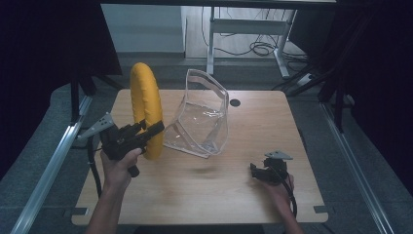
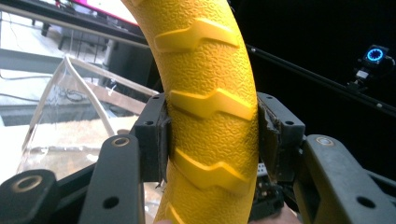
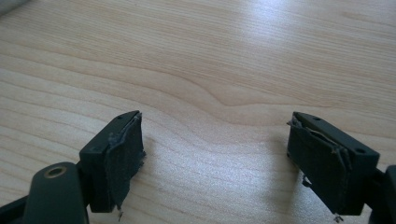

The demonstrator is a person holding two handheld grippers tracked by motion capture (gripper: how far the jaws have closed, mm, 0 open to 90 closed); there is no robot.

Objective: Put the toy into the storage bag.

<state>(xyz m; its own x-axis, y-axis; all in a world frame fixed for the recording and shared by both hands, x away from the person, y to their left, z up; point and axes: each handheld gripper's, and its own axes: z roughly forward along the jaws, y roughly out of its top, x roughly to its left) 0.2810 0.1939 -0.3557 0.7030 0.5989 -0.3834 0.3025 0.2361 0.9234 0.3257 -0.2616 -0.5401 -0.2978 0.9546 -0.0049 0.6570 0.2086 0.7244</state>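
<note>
A yellow ring with a pebbled, ridged surface stands on edge above the table's left side, lifted off the wood. My left gripper is shut on its lower part; in the left gripper view both pads press the yellow ring from either side, and my left gripper has the ring between its jaws. A clear plastic bag stands open just right of the ring, and the clear bag appears behind the left jaw. My right gripper rests low near the table's front right, open, with bare wood between the jaws of my right gripper.
The wooden table has a round cable hole at the back. A metal rail runs along the left side. A desk frame with cables stands on the floor beyond the table.
</note>
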